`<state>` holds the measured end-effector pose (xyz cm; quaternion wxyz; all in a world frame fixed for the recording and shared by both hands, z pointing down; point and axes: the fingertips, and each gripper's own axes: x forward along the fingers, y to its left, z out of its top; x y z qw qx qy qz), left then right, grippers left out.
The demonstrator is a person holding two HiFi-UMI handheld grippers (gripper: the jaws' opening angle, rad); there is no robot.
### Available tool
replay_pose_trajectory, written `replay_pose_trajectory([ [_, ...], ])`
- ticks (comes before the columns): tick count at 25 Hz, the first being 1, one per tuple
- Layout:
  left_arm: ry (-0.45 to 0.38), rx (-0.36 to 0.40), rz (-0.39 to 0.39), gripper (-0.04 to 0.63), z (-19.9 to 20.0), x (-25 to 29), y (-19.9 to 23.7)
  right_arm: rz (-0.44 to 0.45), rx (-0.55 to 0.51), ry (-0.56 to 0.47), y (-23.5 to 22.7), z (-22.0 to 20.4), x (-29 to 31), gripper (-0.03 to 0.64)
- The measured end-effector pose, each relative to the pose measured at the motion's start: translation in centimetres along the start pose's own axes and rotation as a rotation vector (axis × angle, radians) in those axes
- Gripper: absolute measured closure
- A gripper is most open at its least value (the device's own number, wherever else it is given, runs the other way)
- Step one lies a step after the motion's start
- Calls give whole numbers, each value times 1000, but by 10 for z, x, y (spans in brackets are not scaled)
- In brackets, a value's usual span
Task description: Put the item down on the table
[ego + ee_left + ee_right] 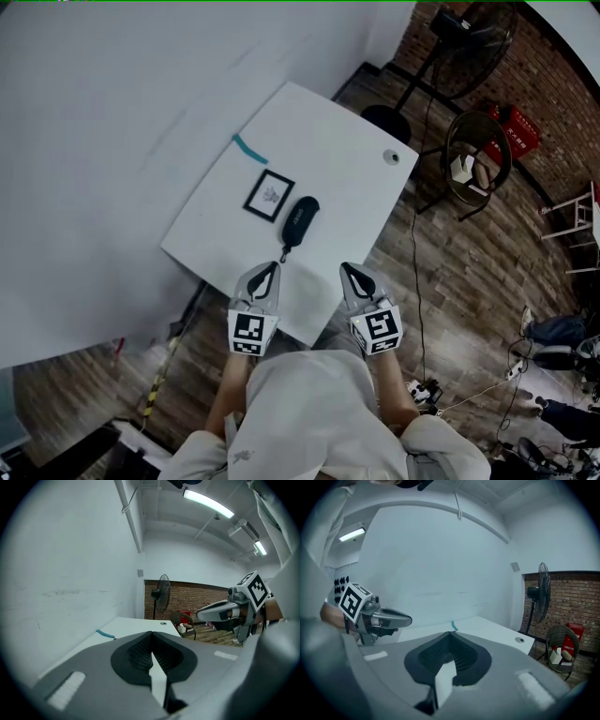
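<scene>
Case: a dark oval case [300, 219] lies flat on the white table [328, 131], in no grip, with a thin strap trailing from its near end toward the person.
Case neighbours: a black-framed square card [269, 195] sits just beside it on the left; a teal tape strip [249, 148] lies farther back, near the wall-side edge.
Left claw: the left claw [271, 267] [151, 634] has its jaws pressed together with nothing between them. In the head view its tip is close to the end of the strap; whether it touches cannot be told.
Right claw: the right claw [348, 268] [451, 633] also has its jaws together and holds nothing. It is over the near table edge, apart from the case.
Claws together: side by side, both pointing across the table.
Table: a round hole [391, 157] sits near its far right corner; its left side runs along a pale wall [94, 141].
Room: a wooden floor [459, 272], with a standing fan [473, 42], a round chair [478, 159] and a red crate [514, 129] to the right.
</scene>
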<state>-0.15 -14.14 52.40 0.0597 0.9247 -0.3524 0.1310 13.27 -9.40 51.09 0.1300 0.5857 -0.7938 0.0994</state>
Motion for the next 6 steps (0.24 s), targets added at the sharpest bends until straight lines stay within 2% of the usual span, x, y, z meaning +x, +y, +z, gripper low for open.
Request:
replay_pose_trajectory([
  [6,-10,-4,-4,580,2,-1,-1,4,-4,5,3,0,1,612],
])
